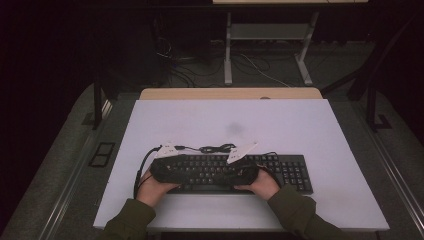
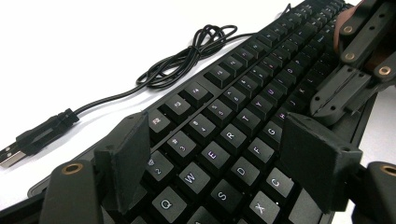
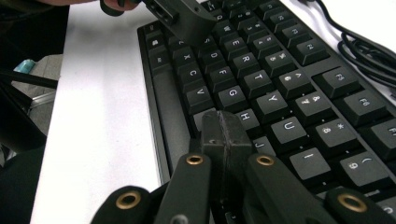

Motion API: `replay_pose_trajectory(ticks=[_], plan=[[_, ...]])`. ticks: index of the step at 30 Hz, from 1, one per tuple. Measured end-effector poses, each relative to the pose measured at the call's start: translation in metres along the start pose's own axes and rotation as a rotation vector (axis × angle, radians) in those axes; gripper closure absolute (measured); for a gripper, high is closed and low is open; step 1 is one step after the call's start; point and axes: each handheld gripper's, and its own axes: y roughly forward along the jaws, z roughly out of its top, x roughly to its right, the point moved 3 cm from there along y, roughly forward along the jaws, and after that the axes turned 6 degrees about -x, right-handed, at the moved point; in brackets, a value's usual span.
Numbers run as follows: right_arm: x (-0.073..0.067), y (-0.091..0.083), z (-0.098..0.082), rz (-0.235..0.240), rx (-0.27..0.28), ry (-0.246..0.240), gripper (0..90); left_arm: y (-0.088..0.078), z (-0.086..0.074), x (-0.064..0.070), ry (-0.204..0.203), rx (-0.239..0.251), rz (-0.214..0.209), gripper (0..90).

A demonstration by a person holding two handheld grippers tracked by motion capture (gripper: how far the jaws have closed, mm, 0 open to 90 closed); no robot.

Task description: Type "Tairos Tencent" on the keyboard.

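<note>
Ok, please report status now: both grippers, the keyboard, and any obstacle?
Left gripper open over the Q-to-C keys. Right gripper shut, tip near the H key. Keyboard flat on the table. Its cable lies coiled behind, clear.

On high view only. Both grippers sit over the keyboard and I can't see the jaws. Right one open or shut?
Observer: Shut. The right gripper has its jaws pressed together, tip over the keys near H.
Operator: And the left?
Observer: The left gripper is open, jaws spread above the keyboard around the W to F keys, nothing between them.
Operator: Is the cable plugged in?
Observer: No. The USB plug lies loose on the table.
</note>
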Motion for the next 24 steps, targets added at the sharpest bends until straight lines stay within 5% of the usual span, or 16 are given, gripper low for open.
replay_pose_trajectory(ticks=[14,24], plan=[[0.003,-0.008,0.002,0.002,0.035,0.017,81.9,0.000,0.000,0.001,0.011,-0.003,0.003,24.5],[0.011,-0.015,0.002,-0.012,0.088,0.051,52.7,-0.001,0.001,0.004,0.018,-0.005,0.000,27.6]])
